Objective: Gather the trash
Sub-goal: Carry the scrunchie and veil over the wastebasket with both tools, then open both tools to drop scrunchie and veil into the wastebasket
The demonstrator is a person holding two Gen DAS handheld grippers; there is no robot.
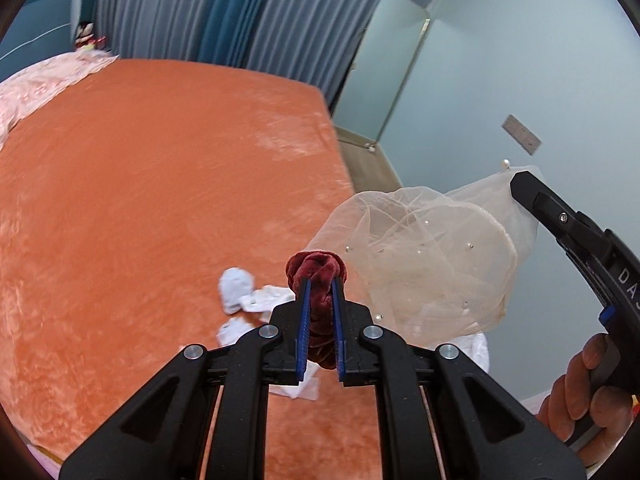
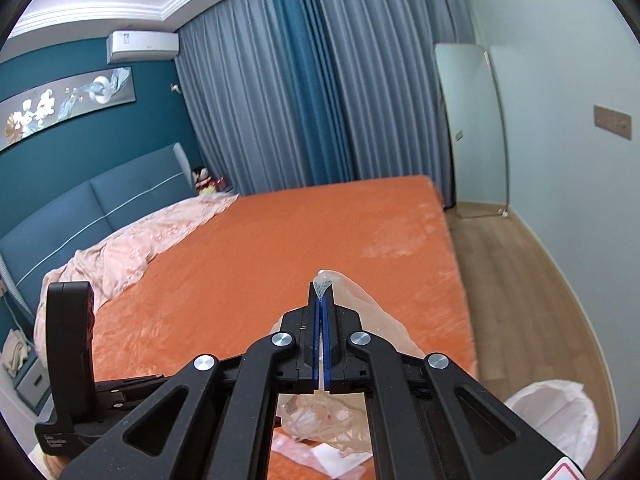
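Here the left claw pinches a dark red velvet scrunchie above the orange bed, near the crumpled tissues. The right claw is pressed together on a sheer mesh bag, holding it up at right. Best to keep the bag's mouth spread and lower the scrunchie well inside before releasing.

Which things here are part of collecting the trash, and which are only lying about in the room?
Part of the job:
- dark red cloth, clamped in the left gripper
- sheer mesh bag, held by the right gripper
- white tissues on the bed
- lined bin on the floor

Lying about:
- orange bed cover
- pink quilt
- curtains
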